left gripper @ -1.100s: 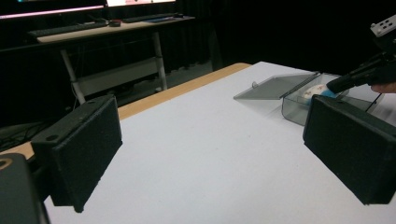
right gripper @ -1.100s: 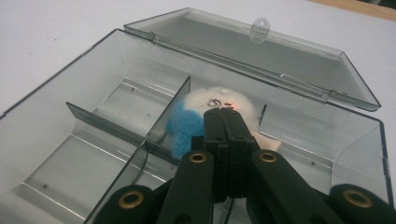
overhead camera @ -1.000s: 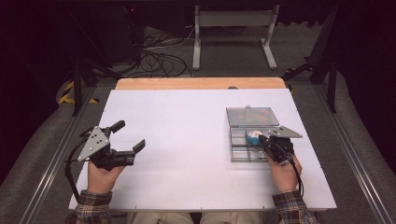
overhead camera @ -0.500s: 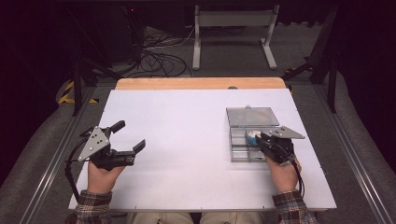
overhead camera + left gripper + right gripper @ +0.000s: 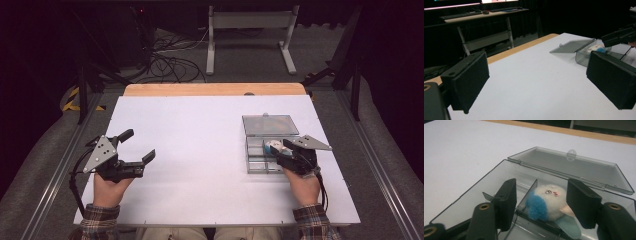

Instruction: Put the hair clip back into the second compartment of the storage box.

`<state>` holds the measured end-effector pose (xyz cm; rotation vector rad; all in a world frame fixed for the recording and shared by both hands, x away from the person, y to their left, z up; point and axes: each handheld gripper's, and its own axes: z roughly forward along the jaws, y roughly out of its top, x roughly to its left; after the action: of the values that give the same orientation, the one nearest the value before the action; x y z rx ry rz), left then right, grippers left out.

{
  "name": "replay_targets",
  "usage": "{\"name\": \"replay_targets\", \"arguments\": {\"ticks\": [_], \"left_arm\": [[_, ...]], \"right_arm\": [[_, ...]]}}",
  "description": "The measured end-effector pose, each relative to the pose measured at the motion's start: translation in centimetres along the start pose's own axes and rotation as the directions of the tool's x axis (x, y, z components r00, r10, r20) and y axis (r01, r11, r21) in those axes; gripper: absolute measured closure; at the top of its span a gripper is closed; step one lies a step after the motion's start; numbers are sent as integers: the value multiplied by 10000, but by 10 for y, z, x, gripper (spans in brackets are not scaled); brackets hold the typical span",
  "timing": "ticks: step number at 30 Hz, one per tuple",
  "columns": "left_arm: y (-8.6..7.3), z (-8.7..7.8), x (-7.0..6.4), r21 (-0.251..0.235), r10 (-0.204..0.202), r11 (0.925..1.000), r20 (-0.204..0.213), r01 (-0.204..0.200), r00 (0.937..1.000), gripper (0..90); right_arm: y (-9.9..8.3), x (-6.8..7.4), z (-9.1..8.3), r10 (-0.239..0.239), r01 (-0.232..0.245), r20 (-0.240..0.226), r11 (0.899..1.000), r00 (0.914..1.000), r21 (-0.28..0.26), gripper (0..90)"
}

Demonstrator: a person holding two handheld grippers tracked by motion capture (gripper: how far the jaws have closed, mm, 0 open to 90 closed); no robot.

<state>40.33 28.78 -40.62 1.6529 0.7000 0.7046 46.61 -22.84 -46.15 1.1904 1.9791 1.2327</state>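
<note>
From the high view, the left tool rests spread apart and empty near the tabletop's left edge. The right tool sits over a clear compartment box near the right edge, its lid folded back.

In the left gripper view, the left tool's pads stand wide apart, the box well beyond them.

In the right gripper view, the right tool is released, a white-and-blue plush toy lying in a box compartment between its pads, whether touched I cannot tell.
</note>
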Motion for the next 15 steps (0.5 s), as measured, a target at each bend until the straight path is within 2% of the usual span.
{"name": "replay_targets", "arguments": {"ticks": [15], "left_arm": [[-1,-1,0,25,-16,10000,-6,16,10000,50]], "right_arm": [[2,-1,-5,-115,96,-356,9986,9993,-520,158]]}}
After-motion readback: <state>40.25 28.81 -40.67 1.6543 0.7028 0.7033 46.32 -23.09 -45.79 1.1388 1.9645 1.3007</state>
